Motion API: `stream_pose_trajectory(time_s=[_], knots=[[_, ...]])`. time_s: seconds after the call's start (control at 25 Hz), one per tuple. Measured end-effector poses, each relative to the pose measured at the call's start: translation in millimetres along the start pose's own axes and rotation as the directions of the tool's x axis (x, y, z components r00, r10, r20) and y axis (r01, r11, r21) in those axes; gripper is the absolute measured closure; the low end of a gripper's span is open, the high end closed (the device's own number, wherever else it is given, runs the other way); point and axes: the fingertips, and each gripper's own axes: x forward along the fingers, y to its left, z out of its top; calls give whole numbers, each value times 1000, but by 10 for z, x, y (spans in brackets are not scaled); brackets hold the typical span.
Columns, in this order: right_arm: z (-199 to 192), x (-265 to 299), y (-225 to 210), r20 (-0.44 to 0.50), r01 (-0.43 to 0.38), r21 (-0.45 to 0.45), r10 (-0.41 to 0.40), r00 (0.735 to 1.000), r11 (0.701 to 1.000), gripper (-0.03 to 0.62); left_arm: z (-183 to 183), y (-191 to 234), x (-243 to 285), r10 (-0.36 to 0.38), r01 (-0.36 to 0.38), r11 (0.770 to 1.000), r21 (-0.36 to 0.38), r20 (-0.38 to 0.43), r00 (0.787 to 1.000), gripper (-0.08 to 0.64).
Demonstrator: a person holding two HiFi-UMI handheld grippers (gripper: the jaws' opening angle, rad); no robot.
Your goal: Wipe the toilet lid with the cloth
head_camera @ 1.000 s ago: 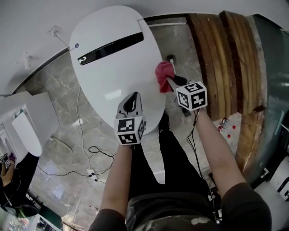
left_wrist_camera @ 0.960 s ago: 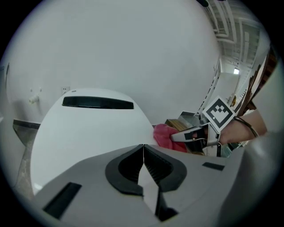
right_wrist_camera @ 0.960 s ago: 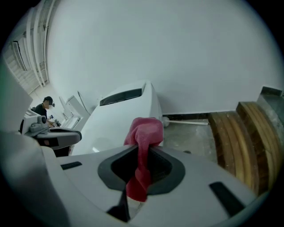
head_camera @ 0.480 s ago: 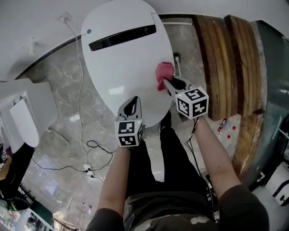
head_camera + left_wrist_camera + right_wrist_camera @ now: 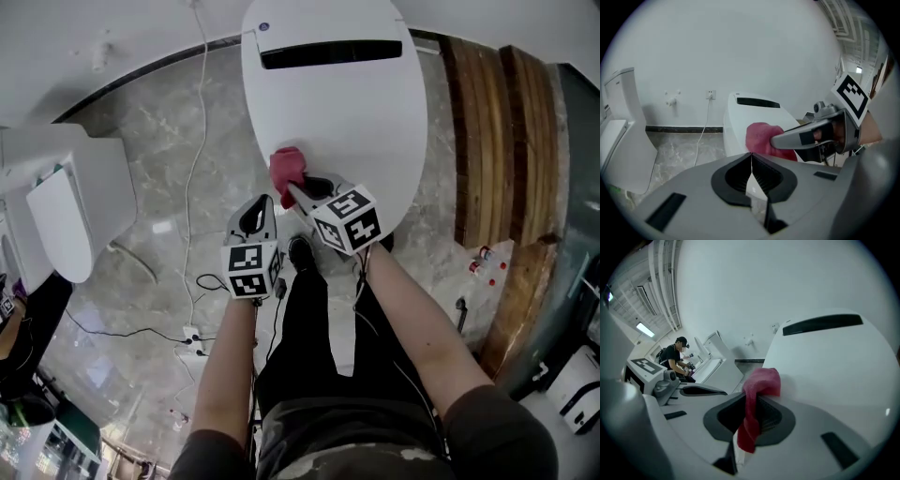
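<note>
The white toilet lid (image 5: 337,103) is closed, with a dark slot near its back. A red cloth (image 5: 286,167) lies bunched on the lid's front left edge, and my right gripper (image 5: 294,190) is shut on it. In the right gripper view the cloth (image 5: 762,379) hangs down between the closed jaws of my right gripper (image 5: 752,401), pressed against the lid (image 5: 834,362). My left gripper (image 5: 258,208) is shut and holds nothing, just left of the lid's front edge. The left gripper view shows the shut jaws of that left gripper (image 5: 751,155) with the cloth (image 5: 759,138) and the lid (image 5: 750,110) beyond.
A second white toilet (image 5: 66,206) stands at the left. A white cable (image 5: 197,141) and a power strip (image 5: 192,353) lie on the marble floor. Wooden planks (image 5: 497,141) lean at the right, with small bottles (image 5: 478,264) below them. A person (image 5: 675,357) sits in the background.
The right gripper has swept the cloth from the lid's right edge across to its front left edge. The left gripper has moved off the lid to its left side.
</note>
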Motion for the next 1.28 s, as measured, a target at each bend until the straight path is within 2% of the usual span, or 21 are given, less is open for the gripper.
stream_pose_trajectory(time_s=[0.12, 0.32, 0.68, 0.92, 1.12, 1.28], knots=[[-115, 73, -57, -14, 27, 13, -27, 1000, 1000, 549, -91, 47, 1, 6, -6, 1000, -22, -8, 1000, 551], [-322, -276, -495, -20, 84, 42, -83, 996, 996, 549, -173, -316, 109, -42, 42, 999, -8, -24, 999, 551], [-709, -1471, -1738, 1, 221, 199, -225, 974, 955, 549, -81, -1523, 408, -94, 94, 995, 10, -14, 995, 551], [-986, -2020, -2354, -26, 244, 210, -244, 969, 947, 549, -125, -2332, 564, -106, 106, 994, 8, -10, 994, 552], [-1099, -2303, -2416, -35, 235, 149, -232, 972, 961, 549, -286, -2791, 532, -119, 119, 993, -15, -26, 993, 551], [-1062, -2298, -1990, 7, 173, 131, -175, 985, 976, 549, -400, -2768, 413, -106, 105, 994, -14, -41, 994, 551]])
